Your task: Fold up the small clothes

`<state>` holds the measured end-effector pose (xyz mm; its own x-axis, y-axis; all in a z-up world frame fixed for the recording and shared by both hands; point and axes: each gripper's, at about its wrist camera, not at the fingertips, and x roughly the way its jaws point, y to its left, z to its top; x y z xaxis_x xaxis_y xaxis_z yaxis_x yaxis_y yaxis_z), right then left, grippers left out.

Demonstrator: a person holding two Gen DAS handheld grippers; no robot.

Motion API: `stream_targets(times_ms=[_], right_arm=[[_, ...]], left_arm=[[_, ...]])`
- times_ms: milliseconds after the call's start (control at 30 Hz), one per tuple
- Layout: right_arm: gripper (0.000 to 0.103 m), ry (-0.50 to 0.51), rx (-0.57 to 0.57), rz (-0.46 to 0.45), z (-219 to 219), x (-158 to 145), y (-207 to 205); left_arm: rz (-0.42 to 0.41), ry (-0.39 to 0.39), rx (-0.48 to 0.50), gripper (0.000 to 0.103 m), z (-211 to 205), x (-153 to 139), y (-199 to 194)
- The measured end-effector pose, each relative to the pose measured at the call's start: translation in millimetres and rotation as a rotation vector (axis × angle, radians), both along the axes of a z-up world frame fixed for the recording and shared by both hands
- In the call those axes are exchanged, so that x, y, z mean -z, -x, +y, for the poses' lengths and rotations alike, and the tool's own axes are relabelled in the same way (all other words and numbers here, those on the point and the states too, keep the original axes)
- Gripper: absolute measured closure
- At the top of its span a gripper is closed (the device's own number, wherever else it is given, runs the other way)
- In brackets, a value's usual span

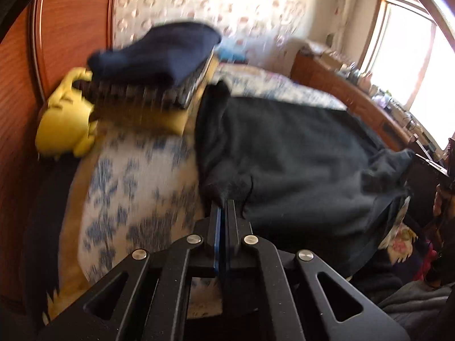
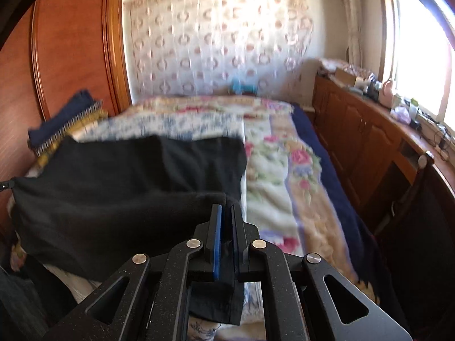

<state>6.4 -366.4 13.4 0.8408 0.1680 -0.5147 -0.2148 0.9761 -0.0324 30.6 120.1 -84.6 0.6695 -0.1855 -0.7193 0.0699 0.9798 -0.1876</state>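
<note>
Dark garment [image 1: 298,156], clamped at one corner each by our closed left hand-held gripper [image 1: 223,203] and right hand-held gripper [image 2: 224,207], could slip free or fold crooked on the bed [image 2: 270,199] if we pull unevenly.

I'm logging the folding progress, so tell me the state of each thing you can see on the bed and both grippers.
Left gripper: shut on the black garment's edge.
Right gripper: shut on black cloth.
Black garment: spread over the bed, partly folded, pinched at two points.
Navy folded cloth: folded, on top of a stack.
Yellow item: lying beside the stack.
Floral bedspread: spread flat.
</note>
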Motion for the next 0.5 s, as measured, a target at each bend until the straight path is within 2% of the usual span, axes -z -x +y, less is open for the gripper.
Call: stream_targets(times_ms=[67, 133, 167, 200, 233, 300, 333, 367, 400, 500], right_arm=[[0.097, 0.007, 0.001, 0.034, 6.2, 11.8, -0.4], [0.083, 0.02, 0.015, 0.048, 8.5, 17.1, -0.5], [0.079, 0.022, 0.02, 0.051, 9.2, 18.0, 0.1], [0.072, 0.015, 0.023, 0.052, 9.7, 18.8, 2.5], [0.065, 0.009, 0.023, 0.051, 11.6, 15.3, 2.1], [0.058, 0.002, 0.032, 0.037, 13.9, 10.4, 4.5], [0.057, 0.001, 0.029, 0.032, 13.4, 6.1, 7.0], [0.057, -0.002, 0.024, 0.029, 14.5, 4.3, 1.4], [0.057, -0.007, 0.018, 0.028, 16.5, 3.7, 5.7], [0.057, -0.025, -0.005, 0.033, 19.4, 5.4, 13.8]], left_arm=[[0.025, -0.007, -0.003, 0.1, 0.1, 10.2, 2.3], [0.037, -0.007, 0.002, 0.1, 1.0, 13.9, 4.1], [0.04, -0.016, 0.001, 0.094, 0.6, 13.9, 4.3], [0.037, -0.026, -0.002, 0.083, -0.7, 12.4, 5.2], [0.03, -0.036, -0.004, 0.078, -1.7, 11.3, 5.5], [0.02, -0.031, 0.004, 0.059, -2.9, 9.9, 5.8], [0.019, -0.027, 0.009, 0.057, -4.1, 9.8, 5.9], [0.018, -0.029, 0.014, 0.05, -6.3, 9.8, 6.7], [0.018, -0.031, 0.019, 0.037, -7.8, 10.1, 5.4], [0.03, -0.026, 0.037, 0.031, -11.6, 14.0, 4.1]])
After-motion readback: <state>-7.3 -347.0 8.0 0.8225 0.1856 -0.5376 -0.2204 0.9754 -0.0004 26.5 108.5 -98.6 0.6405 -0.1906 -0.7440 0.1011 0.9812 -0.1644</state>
